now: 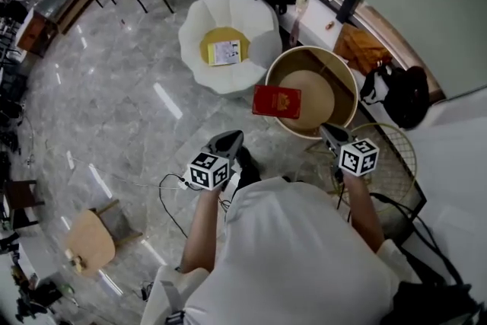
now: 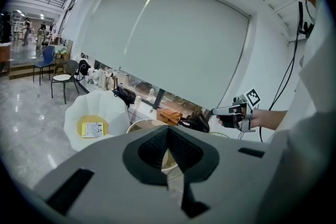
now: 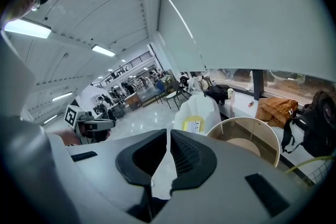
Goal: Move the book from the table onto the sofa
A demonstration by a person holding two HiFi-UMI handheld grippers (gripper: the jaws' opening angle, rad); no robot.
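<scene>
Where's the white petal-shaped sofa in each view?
Head view: white sofa at upper middle, yellow cushion in its seat.
Left gripper view: left of middle, low.
Right gripper view: just right of centre.
Shared landmark: the round beige table, right next to the sofa in all three views.

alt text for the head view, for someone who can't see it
From above, a person points the left gripper and right gripper toward a red book lying at the edge of a round table. A white sofa with a yellow cushion stands beyond.
</scene>
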